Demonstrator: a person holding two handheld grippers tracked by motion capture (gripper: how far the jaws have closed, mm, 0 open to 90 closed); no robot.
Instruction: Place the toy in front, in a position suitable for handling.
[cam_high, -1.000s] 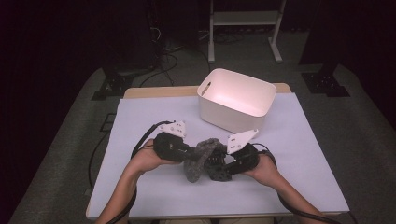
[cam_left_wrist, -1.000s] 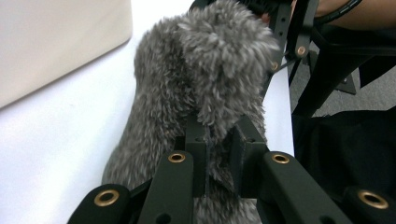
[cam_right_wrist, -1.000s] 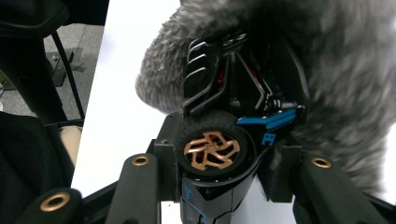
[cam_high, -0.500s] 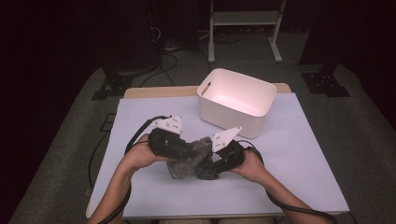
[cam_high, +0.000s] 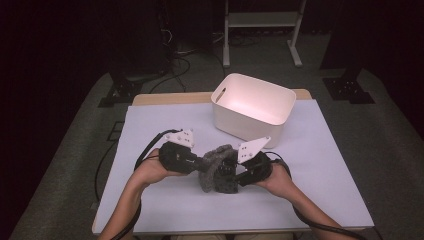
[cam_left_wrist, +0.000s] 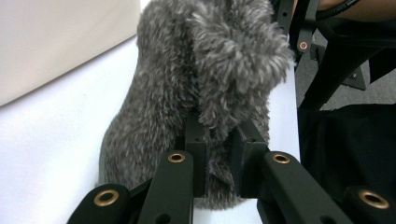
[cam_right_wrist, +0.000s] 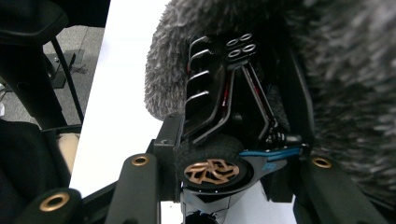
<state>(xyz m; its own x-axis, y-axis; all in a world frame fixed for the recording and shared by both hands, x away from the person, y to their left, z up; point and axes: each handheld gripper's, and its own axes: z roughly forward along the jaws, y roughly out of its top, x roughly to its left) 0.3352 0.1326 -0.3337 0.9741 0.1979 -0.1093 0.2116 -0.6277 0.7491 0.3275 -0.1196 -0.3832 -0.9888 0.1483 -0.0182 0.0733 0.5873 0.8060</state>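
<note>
Fuzzy cloth and toy car held mid-table.
Left claw (cam_left_wrist: 219, 158) pinched a fold of shaggy grey cloth (cam_left_wrist: 196, 84); right claw (cam_right_wrist: 224, 172) gripped a black toy car (cam_right_wrist: 224, 116), rubber wheel between its jaws, beside the cloth.

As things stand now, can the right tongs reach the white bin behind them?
Probably not freely: the right tongs are shut on a toy car wrapped in grey fuzzy cloth. The path across the table to the white bin looks free.
</note>
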